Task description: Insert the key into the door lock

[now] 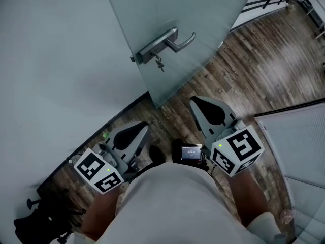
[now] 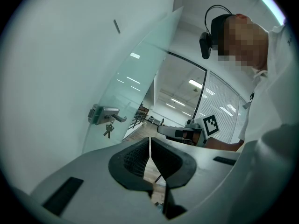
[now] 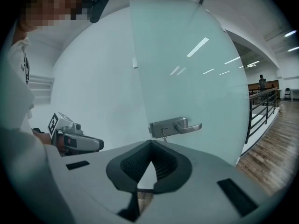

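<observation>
both tools are seen closed and empty: the jaws of the left gripper (image 1: 137, 131) are pressed together with nothing between the pads, and the jaws of the right gripper (image 1: 200, 104) are also brought together at the tips, with only a small gap lower down through which the floor is seen. no key is held by either of them. the door lock (image 1: 152, 47) is mounted on the edge of the glass door (image 1: 203, 14), at about 12 o'clock from the two grippers in the head view, with the lever handle (image 1: 183, 42) at its 3 o'clock side. a small bunch of keys (image 1: 160, 63) is seen hanging at 6 o'clock just under the lock body, and the same is shown in the left gripper view (image 2: 108, 130). it is judged from this that one key is already put into the cylinder and the others are hanging from it, although the keyhole itself is too small to be made out. both grippers are kept well apart from the door, low over the wooden floor (image 1: 264, 70). so the insertion seems done, or, if the hanging keys must first be taken out, nothing is started.
</observation>
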Demonstrator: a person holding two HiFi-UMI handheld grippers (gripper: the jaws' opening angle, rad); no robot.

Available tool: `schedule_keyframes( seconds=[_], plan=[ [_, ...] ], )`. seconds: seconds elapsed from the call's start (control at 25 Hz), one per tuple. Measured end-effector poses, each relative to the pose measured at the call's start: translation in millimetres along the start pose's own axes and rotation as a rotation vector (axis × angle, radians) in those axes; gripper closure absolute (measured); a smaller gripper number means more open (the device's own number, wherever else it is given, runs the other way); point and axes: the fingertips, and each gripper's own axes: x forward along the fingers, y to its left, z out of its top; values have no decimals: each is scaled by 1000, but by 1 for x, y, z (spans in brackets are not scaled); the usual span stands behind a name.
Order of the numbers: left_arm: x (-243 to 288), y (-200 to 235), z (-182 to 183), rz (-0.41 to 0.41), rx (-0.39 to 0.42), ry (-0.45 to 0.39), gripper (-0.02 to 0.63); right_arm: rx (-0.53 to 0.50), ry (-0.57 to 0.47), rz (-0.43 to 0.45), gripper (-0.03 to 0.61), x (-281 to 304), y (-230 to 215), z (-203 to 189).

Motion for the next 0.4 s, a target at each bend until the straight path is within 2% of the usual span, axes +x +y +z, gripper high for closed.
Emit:
schedule_keyframes(
  seconds=[0.4],
  plan=[
    [3,1,0,1,4,10,589,2,-16,18,566,4,0,5]
  ],
)
